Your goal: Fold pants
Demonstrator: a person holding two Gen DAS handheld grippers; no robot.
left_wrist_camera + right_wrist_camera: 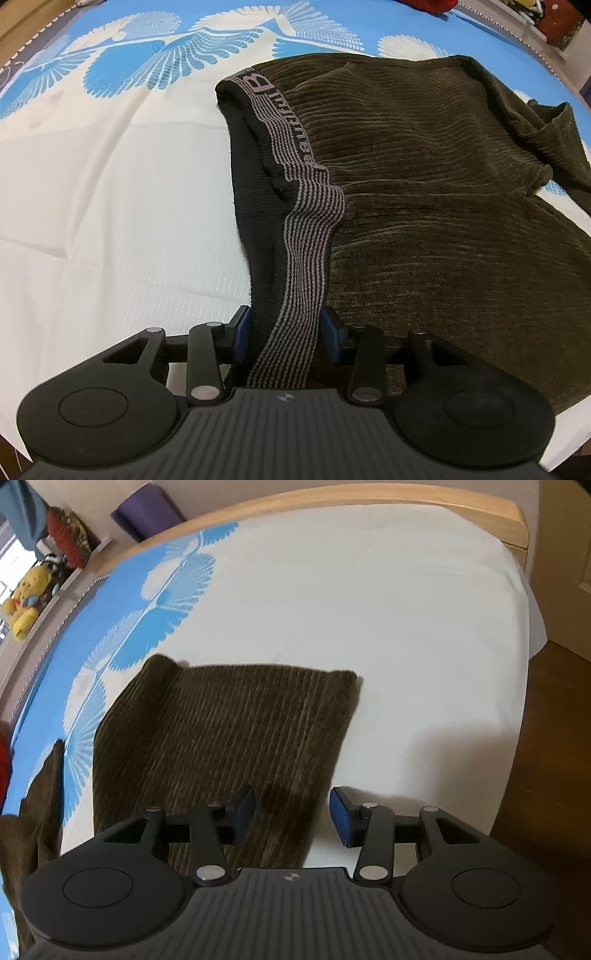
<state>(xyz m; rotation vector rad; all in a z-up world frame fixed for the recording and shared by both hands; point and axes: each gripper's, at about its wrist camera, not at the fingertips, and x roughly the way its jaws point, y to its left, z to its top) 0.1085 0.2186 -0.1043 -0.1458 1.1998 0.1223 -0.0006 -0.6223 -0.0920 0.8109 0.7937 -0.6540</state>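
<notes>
Dark olive ribbed pants (424, 184) lie on the bed. Their grey-and-black striped waistband (295, 166) runs from the middle of the left wrist view down into my left gripper (286, 334), whose blue pads press on it from both sides. In the right wrist view a flat leg section of the pants (236, 731) lies ahead of my right gripper (293, 814). That gripper is open and empty, with its left pad over the fabric and its right pad (341, 816) over the white sheet.
The bed has a white and blue sheet (110, 184) with fan patterns. A wooden bed frame (406, 502) curves along the far edge. A yellow plush toy (24, 602) and cushions sit on a ledge at left. Wooden floor (546, 757) lies to the right.
</notes>
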